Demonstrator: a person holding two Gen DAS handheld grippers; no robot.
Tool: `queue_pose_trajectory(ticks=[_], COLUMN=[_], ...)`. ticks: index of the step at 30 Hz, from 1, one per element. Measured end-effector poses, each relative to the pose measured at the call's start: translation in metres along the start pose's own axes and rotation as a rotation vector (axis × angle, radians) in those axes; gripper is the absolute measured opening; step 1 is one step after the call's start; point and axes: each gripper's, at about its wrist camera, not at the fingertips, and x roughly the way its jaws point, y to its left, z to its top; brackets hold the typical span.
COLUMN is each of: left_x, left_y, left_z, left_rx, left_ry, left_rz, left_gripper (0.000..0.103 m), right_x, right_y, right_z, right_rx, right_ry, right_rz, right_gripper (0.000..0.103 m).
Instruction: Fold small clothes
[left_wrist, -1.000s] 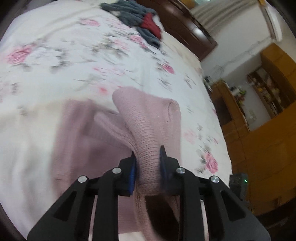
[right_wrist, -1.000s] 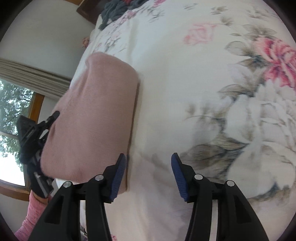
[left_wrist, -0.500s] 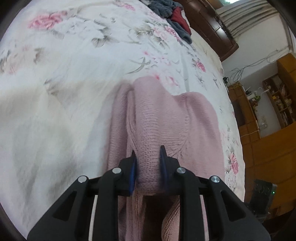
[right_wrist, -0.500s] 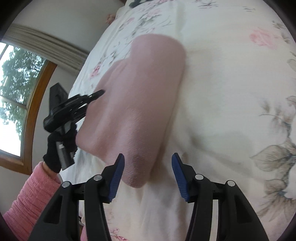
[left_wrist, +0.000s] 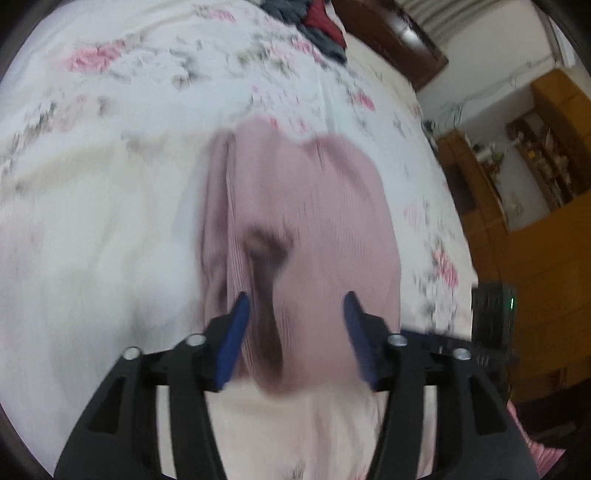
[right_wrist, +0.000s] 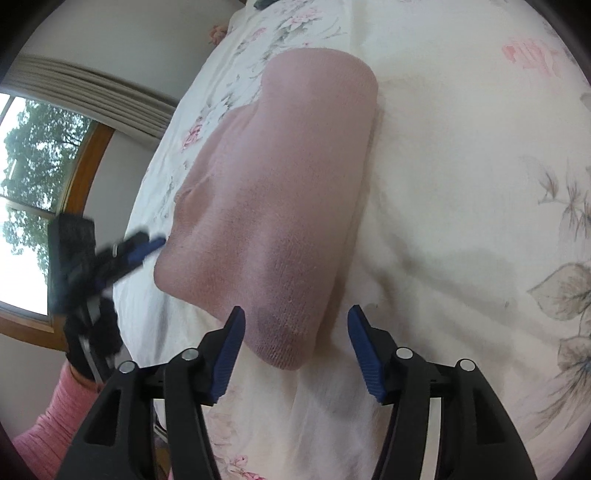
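Left gripper (left_wrist: 293, 306): jaws spread wide, blue pads apart, nothing between them in contact; it hovers low over the near end of the pink knit (left_wrist: 303, 221), pointing along its length. Left wrist view is motion-blurred, so fine detail of the cloth is not readable. Right gripper (right_wrist: 295, 325): jaws likewise wide apart and empty, held just short of the near rounded end of the knit, which sits between the two pads' lines but touches neither. The knit lies flat on the bed (right_wrist: 461, 184), folded into a long narrow shape with a smooth top face and rounded far end; a small crease shows on its left edge in the right wrist view. In that view the left gripper appears at the knit's left side, blurred, tip close to the cloth edge but apart from it, held by a black-gloved hand (right_wrist: 90, 332) with a pink sleeve (right_wrist: 48, 424) below. Bed sheet is white with pink floral print. Farther off: a heap of grey and red clothes (left_wrist: 314, 26) at the far end of the bed, a dark headboard (left_wrist: 391, 40), wooden cabinets (left_wrist: 535, 240) to the right, and a window (right_wrist: 22, 203) with trees beyond.
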Motion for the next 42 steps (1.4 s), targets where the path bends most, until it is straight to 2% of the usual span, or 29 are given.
queue_pose_trajectory(ticks=[3, 4, 5, 6, 11, 14, 18, 19, 20, 21, 23, 25, 28, 30, 32, 35, 36, 39, 42], left_x=[0.011, 0.014, 0.017, 0.018, -0.005, -0.015, 0.004, 0.010, 0.014, 0.021, 0.028, 0.030, 0.024, 0.014, 0.001, -0.011, -0.013, -0.003, 0.019], left_y=[0.007, 0.010, 0.012, 0.013, 0.018, 0.032, 0.046, 0.046, 0.048, 0.049, 0.051, 0.048, 0.044, 0.042, 0.039, 0.034, 0.032, 0.030, 0.029], left_z=[-0.009, -0.010, -0.011, -0.011, -0.014, -0.017, -0.029, -0.031, -0.032, -0.033, -0.033, -0.033, -0.032, -0.027, -0.017, 0.006, 0.020, 0.050, 0.074], left_rx=[-0.040, -0.051, -0.062, -0.070, -0.079, -0.078, -0.086, -0.069, -0.058, -0.057, -0.069, -0.051, -0.067, -0.081, -0.068, -0.046, -0.042, -0.050, -0.076], left_ry=[0.031, 0.034, 0.041, 0.040, -0.019, -0.029, 0.021, 0.025, 0.026, 0.031, 0.036, 0.036, 0.049, 0.046, 0.015, -0.035, -0.059, -0.084, -0.066], left_rz=[-0.054, -0.065, -0.087, -0.096, -0.177, -0.148, -0.089, -0.064, -0.050, -0.043, -0.054, -0.048, -0.054, -0.063, -0.062, -0.032, -0.007, 0.018, 0.047], left_gripper=[0.053, 0.042, 0.014, 0.006, 0.006, 0.005, 0.005, 0.006, 0.006, 0.006, 0.006, 0.007, 0.009, 0.011, 0.024, 0.037, 0.038, 0.044, 0.046], right_x=[0.000, -0.001, -0.001, -0.002, 0.000, 0.008, 0.028, 0.033, 0.037, 0.042, 0.045, 0.046, 0.046, 0.043, 0.038, 0.026, 0.023, 0.021, 0.022], right_y=[-0.001, 0.000, 0.000, 0.001, 0.001, -0.002, -0.006, -0.007, -0.009, -0.010, -0.013, -0.017, -0.021, -0.016, -0.010, -0.005, -0.005, -0.006, -0.009], right_z=[-0.001, -0.002, -0.002, -0.002, 0.000, 0.001, 0.000, -0.001, -0.002, -0.003, -0.005, -0.006, -0.004, -0.005, -0.005, -0.004, -0.003, -0.002, -0.001], right_rx=[0.008, 0.008, 0.007, 0.009, 0.023, 0.045, 0.064, 0.071, 0.075, 0.079, 0.080, 0.085, 0.102, 0.069, 0.035, -0.014, -0.021, -0.008, 0.000], right_ry=[-0.001, -0.002, -0.001, -0.002, 0.002, 0.019, 0.059, 0.072, 0.079, 0.094, 0.100, 0.104, 0.111, 0.104, 0.095, 0.066, 0.061, 0.053, 0.050], right_rz=[0.004, 0.001, 0.002, 0.003, 0.021, 0.052, 0.053, 0.050, 0.053, 0.068, 0.054, 0.051, 0.061, 0.050, 0.024, -0.016, -0.021, -0.020, -0.014], right_gripper=[0.059, 0.059, 0.059, 0.059, 0.059, 0.060, 0.060, 0.057, 0.043, 0.034, 0.028, 0.027, 0.026, 0.029, 0.040, 0.043, 0.043, 0.043, 0.043])
